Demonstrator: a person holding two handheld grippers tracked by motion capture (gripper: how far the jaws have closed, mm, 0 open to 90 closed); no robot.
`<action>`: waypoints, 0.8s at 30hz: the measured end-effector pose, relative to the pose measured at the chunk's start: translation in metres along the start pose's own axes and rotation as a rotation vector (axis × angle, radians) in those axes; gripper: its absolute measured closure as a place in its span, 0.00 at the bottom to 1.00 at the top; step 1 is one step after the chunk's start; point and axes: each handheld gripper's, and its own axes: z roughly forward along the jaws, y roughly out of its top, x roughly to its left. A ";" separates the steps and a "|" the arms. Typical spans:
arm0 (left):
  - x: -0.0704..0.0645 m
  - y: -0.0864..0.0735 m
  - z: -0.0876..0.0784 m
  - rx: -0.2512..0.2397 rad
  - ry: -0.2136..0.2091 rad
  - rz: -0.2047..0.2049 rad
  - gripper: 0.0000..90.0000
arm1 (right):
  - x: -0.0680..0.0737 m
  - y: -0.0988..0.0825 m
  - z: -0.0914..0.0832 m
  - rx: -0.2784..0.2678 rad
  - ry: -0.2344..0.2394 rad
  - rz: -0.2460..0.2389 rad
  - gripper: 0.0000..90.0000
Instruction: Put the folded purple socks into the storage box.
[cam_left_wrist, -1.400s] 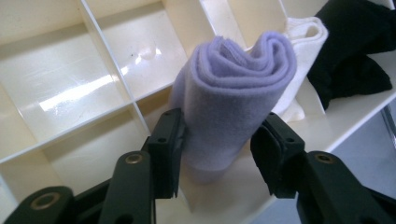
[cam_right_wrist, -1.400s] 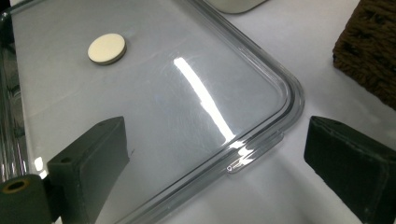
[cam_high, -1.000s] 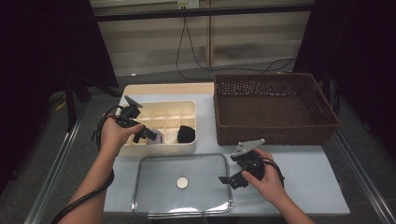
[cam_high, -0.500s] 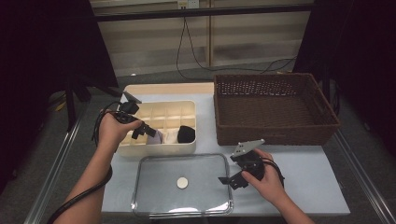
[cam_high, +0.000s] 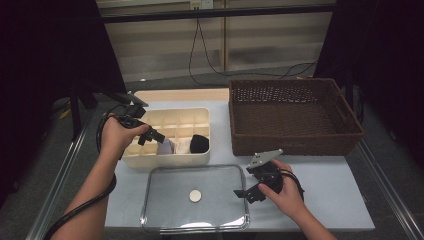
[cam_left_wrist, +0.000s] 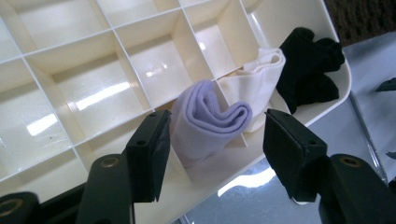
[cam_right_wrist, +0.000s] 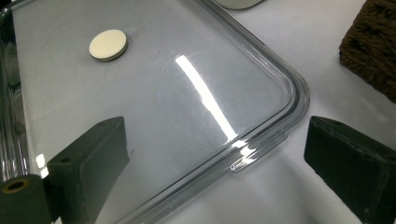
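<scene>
Left claw hovers open over a lilac sock in the tray; right claw rests open by the lid.

The left claw's jaws have just been opening; they now stand released on either side of the rolled lilac sock without pressing it. The sock sits in a front compartment of the cream divided tray, at the table's left rear. A white sock lies just beside it, and a black sock fills the tray's front right corner. The right claw, seen in the high view at, is released too, its jaws straddling the right corner of the clear lid, which lies flat at the table's front edge with a round white knob at its middle. A wicker basket stands at the right rear.
</scene>
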 end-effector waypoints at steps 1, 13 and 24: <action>0.000 0.000 -0.001 -0.003 0.004 -0.002 0.47 | 0.000 0.000 0.000 0.002 -0.001 0.002 0.07; 0.003 0.002 -0.007 0.015 0.025 -0.007 0.57 | 0.000 0.000 0.002 0.003 0.003 0.000 0.07; -0.002 0.005 -0.011 0.034 0.018 -0.012 0.81 | 0.000 0.000 0.001 0.004 0.004 0.006 0.07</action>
